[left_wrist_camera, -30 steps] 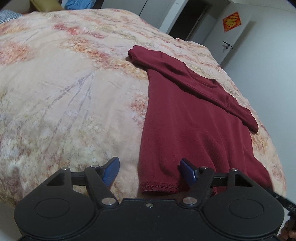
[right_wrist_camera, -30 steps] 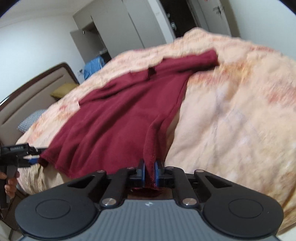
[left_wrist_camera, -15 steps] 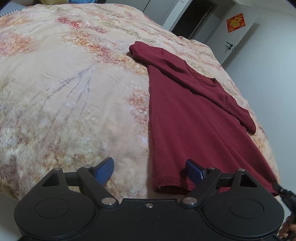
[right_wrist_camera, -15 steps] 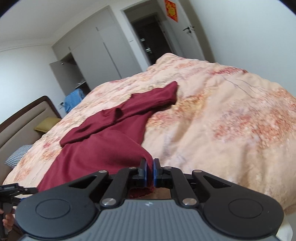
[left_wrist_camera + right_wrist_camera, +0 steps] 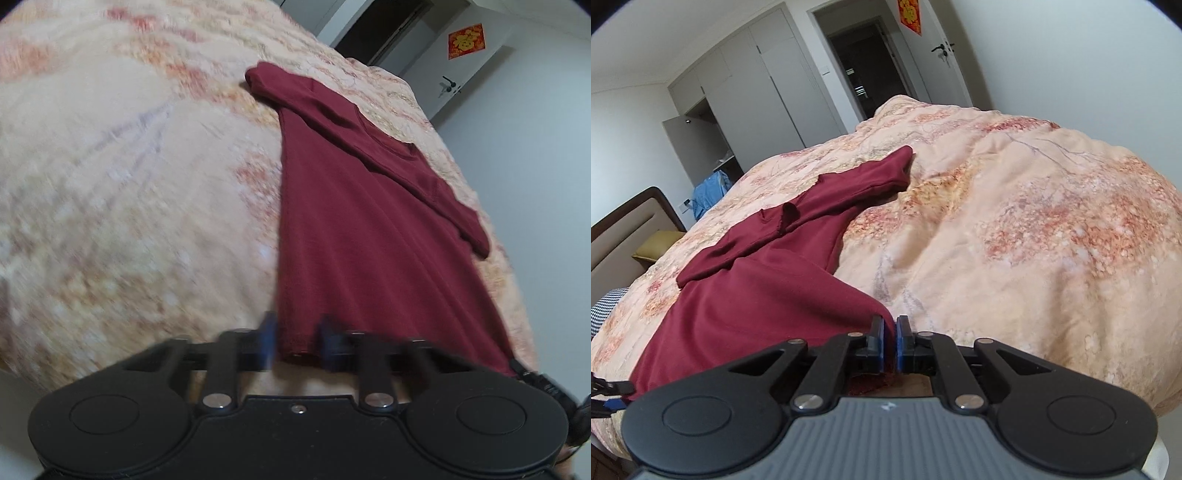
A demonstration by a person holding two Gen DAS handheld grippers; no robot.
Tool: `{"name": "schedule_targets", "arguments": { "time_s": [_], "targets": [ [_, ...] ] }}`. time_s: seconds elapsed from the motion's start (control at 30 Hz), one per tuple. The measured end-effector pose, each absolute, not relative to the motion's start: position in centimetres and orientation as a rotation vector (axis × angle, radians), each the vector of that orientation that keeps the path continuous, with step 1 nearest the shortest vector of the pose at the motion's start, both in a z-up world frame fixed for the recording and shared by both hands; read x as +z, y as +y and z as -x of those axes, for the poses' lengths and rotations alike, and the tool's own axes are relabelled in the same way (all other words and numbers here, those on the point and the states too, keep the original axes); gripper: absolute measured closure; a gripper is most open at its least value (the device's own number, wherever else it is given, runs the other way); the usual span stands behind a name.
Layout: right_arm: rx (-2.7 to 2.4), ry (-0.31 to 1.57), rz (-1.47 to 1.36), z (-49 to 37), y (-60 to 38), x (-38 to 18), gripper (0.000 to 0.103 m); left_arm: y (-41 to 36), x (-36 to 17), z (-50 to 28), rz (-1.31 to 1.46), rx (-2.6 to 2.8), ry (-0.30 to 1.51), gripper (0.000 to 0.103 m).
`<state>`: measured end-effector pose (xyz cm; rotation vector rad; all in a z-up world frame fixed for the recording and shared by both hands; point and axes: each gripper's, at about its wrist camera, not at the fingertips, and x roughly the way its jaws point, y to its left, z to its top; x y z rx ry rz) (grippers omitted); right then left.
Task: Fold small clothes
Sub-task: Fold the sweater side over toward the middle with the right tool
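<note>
Dark red long-sleeved knit shirt (image 5: 354, 236) lies spread on a bed covered by a peach floral quilt (image 5: 129, 184), its sleeves stretched out to either side at the far end and its hem nearest the cameras.

In the left wrist view, which is smeared by motion blur, the left gripper (image 5: 297, 341) has its blue-tipped jaws partly spread, one on each side of the shirt's near hem corner, with a gap visible; whether either tip touches the cloth is hard to make out. The hem edge drops out of sight behind the gripper body.

The right wrist view is sharp. There the right gripper (image 5: 890, 341) has its jaws pressed together, pinching the other hem corner, and the cloth rises in a small peak to them. Only this view shows a grey wardrobe (image 5: 753, 88), a blue garment (image 5: 711, 192) and the padded headboard (image 5: 624, 229). The left gripper shows only as a sliver at the left edge.
</note>
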<state>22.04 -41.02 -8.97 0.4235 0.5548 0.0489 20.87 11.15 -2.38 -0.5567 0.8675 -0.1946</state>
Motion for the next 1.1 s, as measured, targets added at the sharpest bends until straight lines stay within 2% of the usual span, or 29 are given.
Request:
{"name": "schedule_targets", "arguments": {
  "time_s": [0.03, 0.07, 0.3, 0.43, 0.57, 0.7, 0.83, 0.9, 0.97, 1.0, 1.03, 1.07, 1.1],
  "targets": [
    [0.061, 0.555, -0.425, -22.0, -41.0, -8.9, 0.096, 11.1, -2.3, -20.8, 0.569, -0.193, 0.862, 0.093],
    [0.075, 0.554, -0.418, -21.8, -41.0, -8.8, 0.096, 11.1, -2.0, -20.7, 0.572, -0.195, 0.850, 0.097],
    [0.165, 0.494, -0.263, -19.9, -39.0, -5.7, 0.097, 11.3, 3.3, -17.2, 0.481, -0.138, 0.667, 0.098],
    [0.210, 0.421, -0.198, -17.5, -37.8, -2.9, 0.098, 12.8, 5.1, -13.8, 0.538, -0.111, 0.601, 0.099],
    [0.198, 0.377, -0.154, -15.2, -37.7, -1.3, 0.098, 12.5, 3.6, -11.3, 0.544, -0.119, 0.630, 0.098],
    [0.164, 0.483, -0.137, -15.1, -38.5, -3.2, 0.098, 11.9, 0.0, -10.5, 0.553, -0.109, 0.698, 0.098],
    [0.164, 0.576, -0.112, -15.6, -38.5, -5.4, 0.098, 11.3, -1.2, -10.8, 0.550, -0.110, 0.721, 0.097],
    [0.180, 0.597, -0.098, -15.7, -38.2, -6.0, 0.097, 11.3, -1.3, -11.2, 0.557, -0.120, 0.726, 0.093],
    [0.187, 0.602, -0.063, -15.8, -37.8, -6.3, 0.094, 11.1, -1.0, -11.3, 0.542, -0.110, 0.721, 0.072],
    [0.193, 0.601, -0.039, -15.8, -37.5, -6.3, 0.088, 11.0, -0.9, -11.3, 0.530, -0.105, 0.720, 0.066],
    [0.195, 0.596, -0.016, -15.8, -37.3, -6.2, 0.083, 10.9, -0.7, -11.3, 0.520, -0.102, 0.717, 0.056],
    [0.195, 0.591, 0.011, -15.8, -37.1, -6.2, 0.067, 10.9, -0.5, -11.3, 0.510, -0.099, 0.713, 0.046],
    [0.202, 0.584, 0.041, -15.9, -36.8, -6.1, 0.059, 10.8, -0.4, -11.3, 0.498, -0.094, 0.709, 0.043]
  ]
}}
